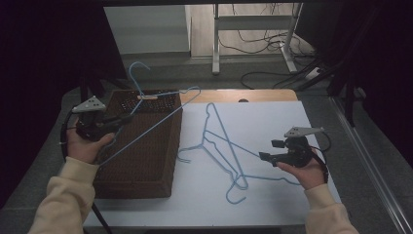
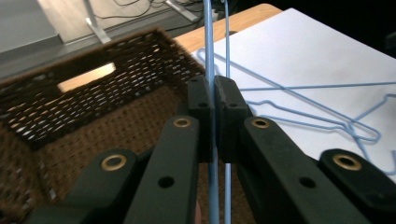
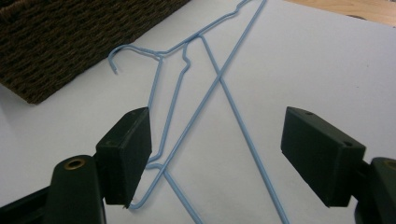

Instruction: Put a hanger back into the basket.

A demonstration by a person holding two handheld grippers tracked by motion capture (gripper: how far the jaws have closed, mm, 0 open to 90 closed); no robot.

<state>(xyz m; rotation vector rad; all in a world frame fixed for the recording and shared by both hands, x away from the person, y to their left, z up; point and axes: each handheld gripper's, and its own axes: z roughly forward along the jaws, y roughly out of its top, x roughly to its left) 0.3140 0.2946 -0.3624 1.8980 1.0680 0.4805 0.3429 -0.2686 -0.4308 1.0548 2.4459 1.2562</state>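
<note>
Your left claw (image 1: 127, 118) is clamped on the wire of a blue hanger (image 1: 160, 109), pinched near one end so the frame hangs out over the basket (image 1: 146, 161) with its hook up past the far rim; looks set for a drop into it. Left forearm comes in low at the basket's near-left corner, claw pointing across its mouth. Your right claw (image 1: 267, 150) stands wide, nothing between the pads, hand palm-up right of the basket, aimed at the two hangers (image 1: 229, 151) lying crossed on the worktop (image 1: 272, 204) beside it.

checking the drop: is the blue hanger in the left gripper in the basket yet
Not yet: the blue hanger, clamped in the left gripper, hangs tilted above the basket.
</note>
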